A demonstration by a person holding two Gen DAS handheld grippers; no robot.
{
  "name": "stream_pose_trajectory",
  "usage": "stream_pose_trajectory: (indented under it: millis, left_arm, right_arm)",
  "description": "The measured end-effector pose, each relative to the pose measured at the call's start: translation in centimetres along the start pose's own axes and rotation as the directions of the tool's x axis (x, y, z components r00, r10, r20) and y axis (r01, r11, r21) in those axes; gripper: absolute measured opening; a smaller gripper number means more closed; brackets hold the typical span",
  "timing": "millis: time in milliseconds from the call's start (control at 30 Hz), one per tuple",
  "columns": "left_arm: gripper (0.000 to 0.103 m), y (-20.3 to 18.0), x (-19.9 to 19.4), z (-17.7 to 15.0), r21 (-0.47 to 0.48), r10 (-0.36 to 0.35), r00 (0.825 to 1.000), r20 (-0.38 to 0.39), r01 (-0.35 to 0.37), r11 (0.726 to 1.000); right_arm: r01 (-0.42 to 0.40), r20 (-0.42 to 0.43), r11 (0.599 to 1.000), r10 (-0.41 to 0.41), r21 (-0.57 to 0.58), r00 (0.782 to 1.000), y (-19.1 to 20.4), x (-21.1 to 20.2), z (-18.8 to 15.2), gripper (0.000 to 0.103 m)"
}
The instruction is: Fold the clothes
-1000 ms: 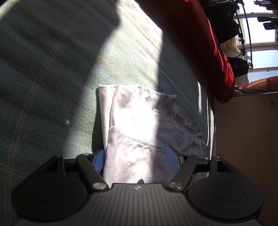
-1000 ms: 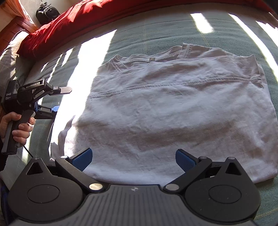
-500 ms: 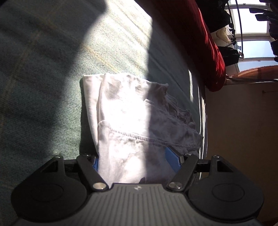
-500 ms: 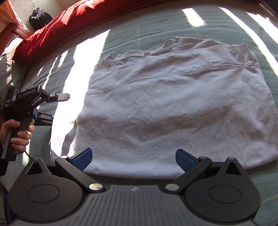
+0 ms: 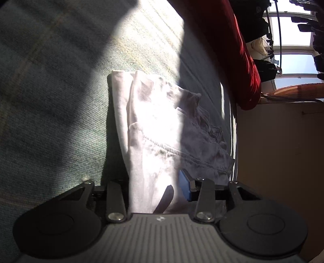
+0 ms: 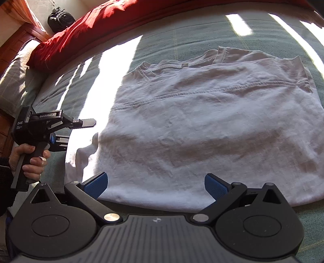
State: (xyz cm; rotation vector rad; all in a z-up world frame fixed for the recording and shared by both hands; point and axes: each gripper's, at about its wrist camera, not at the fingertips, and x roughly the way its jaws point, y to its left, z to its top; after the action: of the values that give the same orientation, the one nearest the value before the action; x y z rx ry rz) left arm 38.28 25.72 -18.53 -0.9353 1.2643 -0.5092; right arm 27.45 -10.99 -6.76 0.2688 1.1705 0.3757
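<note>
A white T-shirt (image 6: 202, 131) lies folded on the green bedspread (image 6: 172, 36), collar at the far side. My right gripper (image 6: 156, 186) is open, its blue pads (image 6: 95, 185) wide apart just over the shirt's near hem. A hand (image 6: 30, 159) holds my left gripper (image 6: 81, 131) at the shirt's left edge. In the left wrist view the shirt (image 5: 154, 125) runs back between the left gripper's (image 5: 156, 190) fingers. Its jaws stand about half closed around that edge. One blue pad (image 5: 185, 188) shows and cloth hides the other.
A red blanket (image 6: 121, 16) lines the bed's far side, also visible as the red blanket (image 5: 232, 50) in the left view. A pillow (image 6: 18, 68) and a black bag (image 6: 60, 18) sit at far left. A tan wall (image 5: 279, 161) and a window (image 5: 293, 64) lie beyond the bed edge.
The left gripper's jaws have narrowed around the shirt's edge, and the shirt now fills the gap between them. The right gripper stays open at the near hem.
</note>
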Motion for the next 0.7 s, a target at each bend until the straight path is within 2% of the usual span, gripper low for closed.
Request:
stream_pose_trajectory:
  millis: [133, 200, 300, 367, 500, 700]
  left_arm:
    - [0.035, -0.1, 0.0, -0.3, 0.021, 0.022, 0.999, -0.031, -0.021, 1.0]
    - [0.026, 0.1, -0.1, -0.9, 0.015, 0.038, 0.998, -0.042, -0.037, 0.999]
    - [0.019, 0.0, 0.0, -0.8, 0.01, 0.083, 0.995, -0.048, -0.083, 0.997]
    - [0.018, -0.8, 0.0, -0.8, 0.047, 0.127, 0.991, -0.05, -0.125, 0.991]
    - [0.016, -3.3, 0.3, -1.4, 0.112, 0.25, 0.968, -0.029, -0.246, 0.963]
    - [0.008, -6.3, 0.6, -2.3, 0.152, 0.371, 0.928, 0.025, -0.37, 0.916]
  right_arm:
    - [-0.018, 0.007, 1.0, 0.018, -0.011, 1.0, -0.2, -0.1, 0.2, 0.103]
    - [-0.016, 0.01, 1.0, 0.016, -0.011, 1.0, -0.5, -0.3, 0.4, 0.103]
    - [-0.011, 0.016, 1.0, 0.011, 0.002, 1.0, -1.1, -0.4, 0.5, 0.103]
    - [-0.011, 0.022, 1.0, 0.011, 0.01, 1.0, -1.4, -0.5, 0.5, 0.103]
    - [-0.014, 0.029, 1.0, 0.013, 0.016, 0.999, -1.8, -0.4, 0.4, 0.103]
    - [-0.049, 0.029, 0.999, 0.048, 0.005, 0.998, -1.7, -0.6, 0.5, 0.103]
